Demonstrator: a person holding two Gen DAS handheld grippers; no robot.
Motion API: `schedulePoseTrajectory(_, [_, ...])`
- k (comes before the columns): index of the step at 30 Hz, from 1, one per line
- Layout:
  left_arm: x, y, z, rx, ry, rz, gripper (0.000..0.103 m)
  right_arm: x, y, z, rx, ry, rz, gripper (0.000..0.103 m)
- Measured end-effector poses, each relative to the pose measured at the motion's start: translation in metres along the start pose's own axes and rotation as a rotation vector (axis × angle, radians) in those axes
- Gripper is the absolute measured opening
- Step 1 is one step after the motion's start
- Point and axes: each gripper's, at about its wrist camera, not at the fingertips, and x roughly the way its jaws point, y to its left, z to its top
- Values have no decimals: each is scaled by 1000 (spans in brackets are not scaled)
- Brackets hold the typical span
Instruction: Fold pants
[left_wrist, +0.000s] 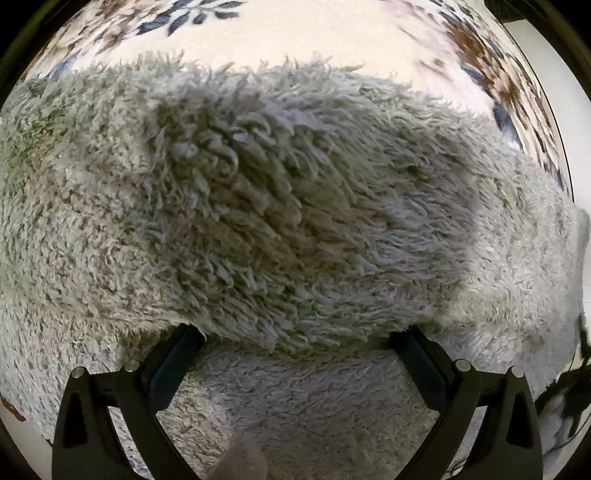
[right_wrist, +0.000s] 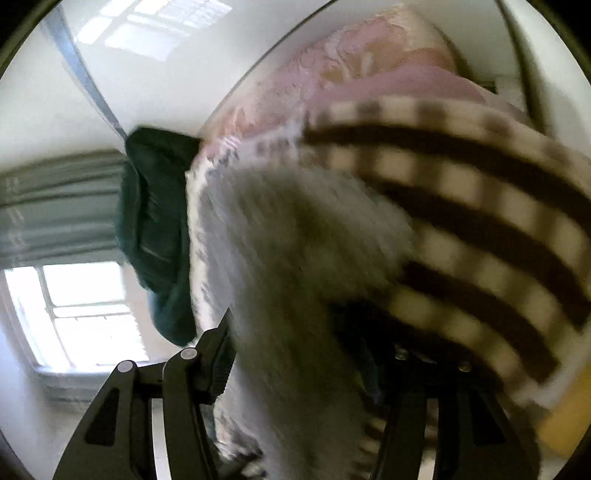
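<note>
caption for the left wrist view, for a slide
Left gripper, jaws wide open, pointing down onto fluffy grey pants spread over a floral bedsheet.

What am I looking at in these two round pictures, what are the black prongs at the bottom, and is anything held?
There is no robot: a person holds a pair of tongs in each hand, with a wide-angle camera above each pair. The left tongs point nearly straight down at fluffy grey pants lying on a flowered bedcover. Their fingers stand wide apart, tips sunk in the pile, pinching nothing. The right view is blurred. The right tongs have the same grey fleece between the fingers; whether they press it I cannot tell. Behind lie a brown-striped cloth, a pink one and a window.
</note>
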Motion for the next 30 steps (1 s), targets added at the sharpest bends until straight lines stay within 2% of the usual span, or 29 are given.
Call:
schedulePoseTrajectory(2, [-1, 1, 8, -1, 13, 1, 103, 3, -5, -12, -23, 44, -44, 60])
schedulePoseTrajectory(4, [-1, 0, 14, -1, 21, 3, 103, 8, -11, -16, -22, 50, -44, 60])
schedulePoseTrajectory(9, [1, -2, 22, -2, 31, 5, 103, 23, -4, 0, -4, -9, 60, 60])
schedulePoseTrajectory(18, [3, -3, 26, 2, 31, 5, 103, 58, 11, 37, -33, -2, 81, 62])
schedulePoseTrajectory(20, [4, -3, 25, 4, 26, 8, 103, 59, 14, 36, -63, -2, 37, 42])
schedulePoseTrajectory(21, [4, -3, 23, 5, 23, 9, 103, 59, 20, 34, -101, -5, -27, 20])
schedulePoseTrajectory(23, [0, -4, 21, 10, 21, 4, 103, 60, 39, 33, -163, -18, -90, 20])
schedulePoseTrajectory(27, [-22, -2, 15, 1, -20, -44, 103, 49, 85, 21, -270, -53, -127, 19])
schedulePoseTrajectory(30, [-48, 8, 11, 8, -69, -61, 103, 48, 147, -3, -385, -56, -136, 19])
